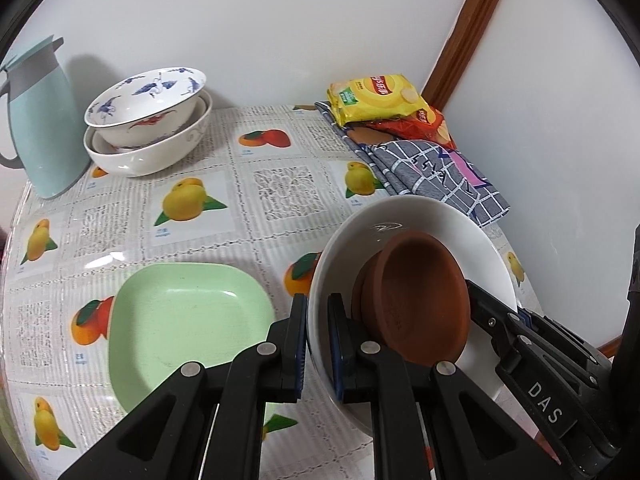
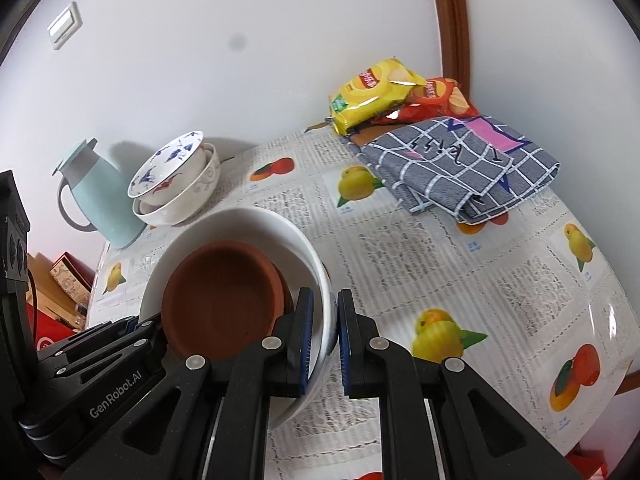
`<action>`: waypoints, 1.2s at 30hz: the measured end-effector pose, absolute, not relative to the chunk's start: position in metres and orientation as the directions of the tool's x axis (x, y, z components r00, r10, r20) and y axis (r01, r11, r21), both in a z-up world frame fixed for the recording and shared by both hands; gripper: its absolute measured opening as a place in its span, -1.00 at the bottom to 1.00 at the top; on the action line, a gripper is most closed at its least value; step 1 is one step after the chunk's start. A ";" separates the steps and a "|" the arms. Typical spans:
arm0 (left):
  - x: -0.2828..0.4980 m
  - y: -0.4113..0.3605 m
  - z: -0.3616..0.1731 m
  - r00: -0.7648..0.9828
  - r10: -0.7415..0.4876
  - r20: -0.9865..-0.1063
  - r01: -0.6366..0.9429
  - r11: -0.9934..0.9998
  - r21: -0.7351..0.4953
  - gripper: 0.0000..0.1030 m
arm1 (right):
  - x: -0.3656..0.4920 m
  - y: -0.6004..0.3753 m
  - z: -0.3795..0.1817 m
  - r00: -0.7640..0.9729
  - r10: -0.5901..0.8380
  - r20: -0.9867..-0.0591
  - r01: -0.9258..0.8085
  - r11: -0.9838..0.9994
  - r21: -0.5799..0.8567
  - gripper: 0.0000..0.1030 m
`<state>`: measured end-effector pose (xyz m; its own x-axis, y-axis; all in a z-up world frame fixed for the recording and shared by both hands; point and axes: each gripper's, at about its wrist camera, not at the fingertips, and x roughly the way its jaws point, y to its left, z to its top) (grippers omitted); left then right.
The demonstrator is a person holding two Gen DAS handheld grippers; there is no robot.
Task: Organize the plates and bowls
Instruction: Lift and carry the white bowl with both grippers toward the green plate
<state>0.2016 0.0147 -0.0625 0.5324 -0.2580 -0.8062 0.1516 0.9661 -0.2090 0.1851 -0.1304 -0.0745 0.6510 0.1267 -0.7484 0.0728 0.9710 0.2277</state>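
white bowl point(image 1: 416, 232) with brown dish point(image 1: 416, 296) inside, above table | left gripper point(image 1: 318, 344) and right gripper point(image 2: 336, 344) pinching opposite rims | green plate point(image 1: 188, 320) left of bowl | fruit-print tablecloth point(image 2: 460, 260), open stretch right of bowl | white wall behind

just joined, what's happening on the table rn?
A person is working both handheld grippers on one large white bowl. The left gripper is clamped on one side of its rim and the right gripper on the opposite side. A brown clay dish sits tilted inside the bowl. A green square plate lies beside it on the fruit-print tablecloth. A stack of patterned bowls stands at the back next to a pale blue jug.
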 end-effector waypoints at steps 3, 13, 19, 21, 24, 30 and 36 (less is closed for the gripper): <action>0.202 0.024 -0.063 0.534 -0.251 -0.808 0.140 0.968 -0.208 -0.80 | 0.186 -0.122 -0.075 0.652 0.134 -0.747 0.067 0.970 0.233 -0.77; 0.201 0.051 -0.066 0.539 -0.228 -0.811 0.105 0.973 -0.204 -0.80 | 0.194 -0.096 -0.077 0.644 0.164 -0.747 0.036 0.969 0.244 -0.77; 0.203 0.066 -0.067 0.542 -0.213 -0.813 0.084 0.976 -0.200 -0.80 | 0.200 -0.081 -0.079 0.641 0.179 -0.747 0.015 0.970 0.245 -0.77; 0.204 0.074 -0.067 0.544 -0.209 -0.813 0.074 0.977 -0.201 -0.80 | 0.202 -0.074 -0.080 0.639 0.183 -0.747 0.005 0.970 0.243 -0.77; 0.206 0.082 -0.069 0.544 -0.203 -0.814 0.062 0.977 -0.202 -0.80 | 0.206 -0.065 -0.080 0.636 0.190 -0.748 -0.008 0.971 0.240 -0.77; 0.209 0.101 -0.073 0.548 -0.191 -0.815 0.034 0.978 -0.207 -0.80 | 0.215 -0.048 -0.082 0.630 0.203 -0.750 -0.032 0.971 0.236 -0.77; 0.214 0.120 -0.079 0.546 -0.183 -0.818 0.006 0.977 -0.215 -0.80 | 0.223 -0.028 -0.086 0.617 0.216 -0.757 -0.058 0.972 0.230 -0.77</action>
<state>0.2142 0.1202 -0.0786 0.5457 -0.1830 -0.8178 0.0058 0.9767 -0.2148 0.2232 -0.0283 -0.0863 0.6166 0.2155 -0.7572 -0.0576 0.9716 0.2296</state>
